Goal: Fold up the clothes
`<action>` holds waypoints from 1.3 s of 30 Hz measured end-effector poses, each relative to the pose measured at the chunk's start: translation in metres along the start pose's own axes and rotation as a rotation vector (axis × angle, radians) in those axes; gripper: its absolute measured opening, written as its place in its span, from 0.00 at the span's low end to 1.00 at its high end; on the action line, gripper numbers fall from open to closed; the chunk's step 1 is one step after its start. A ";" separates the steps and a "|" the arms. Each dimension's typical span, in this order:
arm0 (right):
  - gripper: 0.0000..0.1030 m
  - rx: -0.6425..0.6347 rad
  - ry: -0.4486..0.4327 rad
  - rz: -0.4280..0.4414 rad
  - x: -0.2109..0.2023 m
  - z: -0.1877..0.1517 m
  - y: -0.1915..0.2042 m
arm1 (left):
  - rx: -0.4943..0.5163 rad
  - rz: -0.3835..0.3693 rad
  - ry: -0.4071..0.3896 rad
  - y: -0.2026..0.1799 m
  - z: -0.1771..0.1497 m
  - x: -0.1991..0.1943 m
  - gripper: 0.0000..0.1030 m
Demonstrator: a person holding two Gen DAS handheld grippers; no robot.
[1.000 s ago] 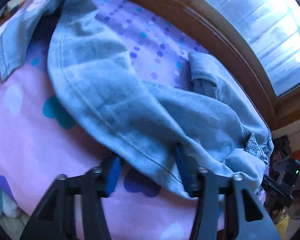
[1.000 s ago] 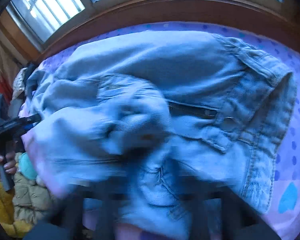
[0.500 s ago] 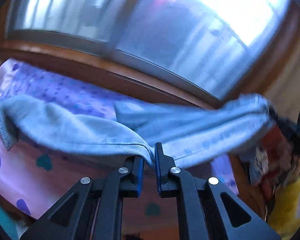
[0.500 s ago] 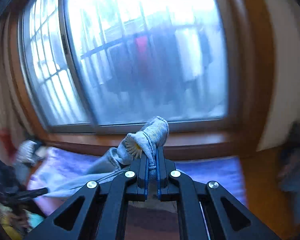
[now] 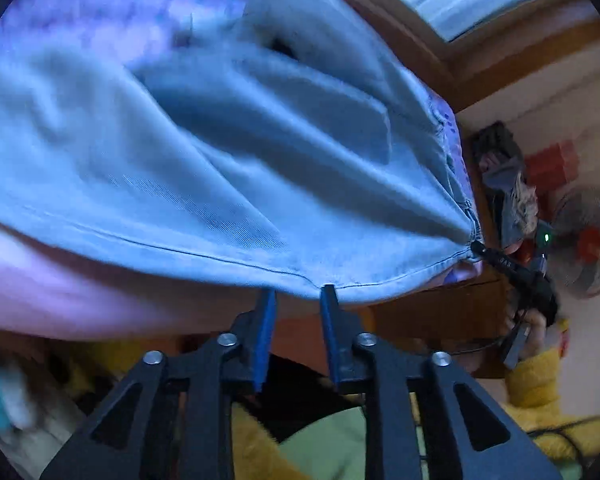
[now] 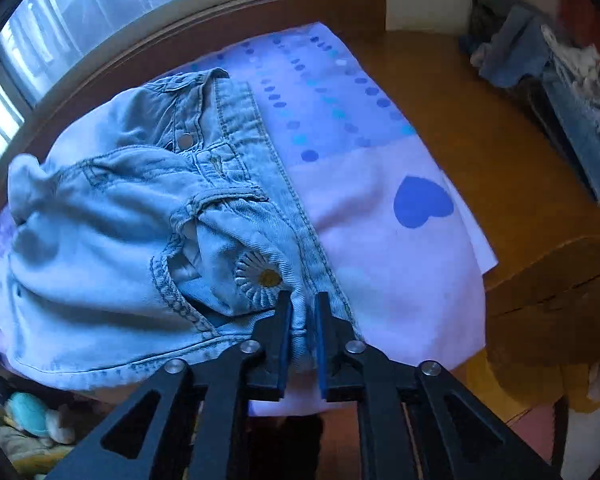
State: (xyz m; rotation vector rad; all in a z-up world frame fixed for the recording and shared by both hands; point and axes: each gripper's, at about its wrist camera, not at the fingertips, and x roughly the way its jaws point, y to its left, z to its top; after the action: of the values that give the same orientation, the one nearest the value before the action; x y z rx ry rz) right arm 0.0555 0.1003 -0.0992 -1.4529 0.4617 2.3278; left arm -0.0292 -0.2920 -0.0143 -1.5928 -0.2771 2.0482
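Note:
A light-blue denim garment (image 5: 220,152) lies spread on a pink and purple sheet (image 5: 40,280). My left gripper (image 5: 298,292) stands at the garment's near hem. Its jaws are opening and do not press the cloth, whose edge sits at their tips. In the right wrist view the denim (image 6: 120,240) shows a metal button, a pocket and a daisy patch (image 6: 260,276). My right gripper (image 6: 300,300) is beside the daisy, jaws opening, with a fold of denim loose between them. The right gripper (image 5: 500,260) also shows at the garment's far corner in the left wrist view.
The sheet (image 6: 380,240) rests on a wooden platform (image 6: 480,140) below a window (image 6: 100,12). A pile of clothes (image 6: 520,52) sits at the back right. A standing fan (image 5: 588,240) and a yellow sleeve (image 5: 540,384) are off the platform's edge.
Half a second ago both grippers held pinched denim up before the window. Now both point down at the bed, the garment lies on the sheet, and both pairs of jaws have parted.

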 end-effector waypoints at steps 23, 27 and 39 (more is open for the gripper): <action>0.55 -0.041 -0.103 0.129 0.040 0.160 0.058 | 0.001 0.241 -0.143 0.057 0.190 0.059 0.44; 0.55 -0.059 -0.056 0.150 0.072 0.180 0.070 | -0.053 0.272 -0.123 0.072 0.208 0.080 0.44; 0.36 -0.087 -0.014 0.089 0.111 0.179 0.098 | -0.018 0.307 -0.111 0.060 0.220 0.118 0.35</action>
State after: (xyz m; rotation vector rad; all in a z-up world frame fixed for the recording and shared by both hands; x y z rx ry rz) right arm -0.1763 0.1087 -0.1167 -1.4822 0.4346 2.4546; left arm -0.2742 -0.2470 -0.0783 -1.6165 -0.0944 2.3762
